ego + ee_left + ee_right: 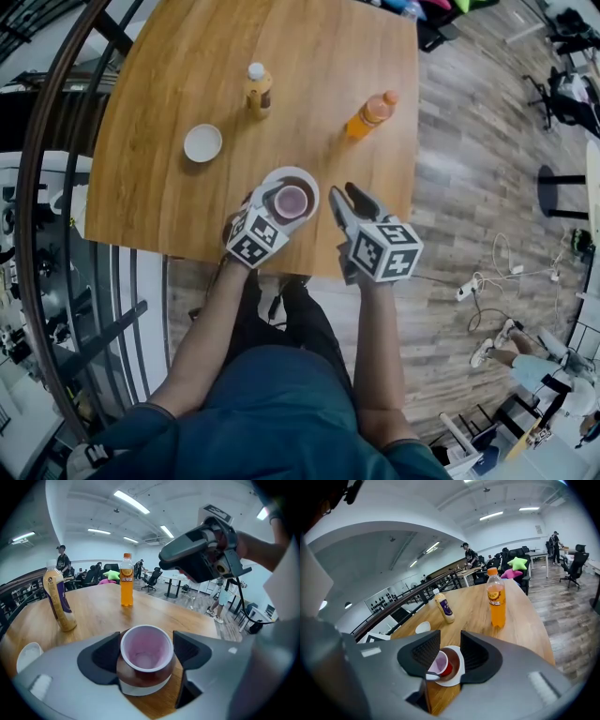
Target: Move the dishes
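A stack of dishes is seen near the 6 o'clock edge of the wooden bench (187, 75). The stack is made up of a white plate (140, 689) at the bottom, a glossy brown bowl (143, 676) set on it, and a cup (292, 201) standing upright in the bowl. The cup is marked by a white rim and a pale pink inside, and nothing is seen in it.

The left gripper (146, 654) is brought in from about 7 o'clock of the stack, and its fingers (105, 656) are held wide apart, one on each side of the cup. A gap is shown at the right-hand pad, so the cup is not clamped; whether the left-hand pad touches it cannot be told.

The right gripper (450, 646) is held just beside the plate at 3 o'clock. Its fingers (476, 653) are parted by a narrow gap with nothing between them, and the stack is seen beyond that gap.

A small white bowl (202, 142) is placed apart from the stack at 10 o'clock. A white-capped bottle of brown drink (259, 90) is stood at about 11 o'clock, and an orange drink bottle (371, 112) between 1 and 2 o'clock
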Available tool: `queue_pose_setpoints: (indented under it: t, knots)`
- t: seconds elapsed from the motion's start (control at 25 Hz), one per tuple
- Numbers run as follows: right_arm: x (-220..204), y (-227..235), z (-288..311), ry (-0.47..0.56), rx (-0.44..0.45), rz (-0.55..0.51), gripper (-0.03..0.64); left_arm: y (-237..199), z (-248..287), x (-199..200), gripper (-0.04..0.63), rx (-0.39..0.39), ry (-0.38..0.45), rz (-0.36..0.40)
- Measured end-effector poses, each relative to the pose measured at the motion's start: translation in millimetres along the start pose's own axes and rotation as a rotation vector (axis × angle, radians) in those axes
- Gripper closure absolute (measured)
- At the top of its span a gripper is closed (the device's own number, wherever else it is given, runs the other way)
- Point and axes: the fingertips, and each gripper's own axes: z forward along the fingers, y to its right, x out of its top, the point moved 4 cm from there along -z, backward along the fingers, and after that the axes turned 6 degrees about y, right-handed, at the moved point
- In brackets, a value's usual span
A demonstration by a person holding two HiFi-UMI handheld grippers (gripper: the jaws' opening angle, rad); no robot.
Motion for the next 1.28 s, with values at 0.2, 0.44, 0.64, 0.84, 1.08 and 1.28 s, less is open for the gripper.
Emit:
queue_pose_setpoints:
  t: [0.2,0.44,0.64,0.84,1.08,1.28]
  knots:
    - [-20,7,16,-0.045,-0.003,0.022,0.502,-1,-1,0,0.25,-0.003,0.024,0.0]
    - [-46,17,31,-0.104,-0.013,0.056,0.502,-2,-5,7,0.252,0.003,0.056,0.001]
    - [-66,21,45,-0.146,-0.013,0.088,0.502,-6,-14,15,0.252,0.013,0.087,0.005]
    - [-79,21,58,-0.177,-0.007,0.109,0.502,-14,-26,26,0.252,0.034,0.12,0.012]
    - [-92,24,73,-0.215,-0.02,0.116,0.502,-25,-41,38,0.252,0.068,0.161,0.016]
    - [-104,22,83,-0.247,-0.025,0.128,0.502,-38,-59,47,0.252,0.108,0.174,0.021]
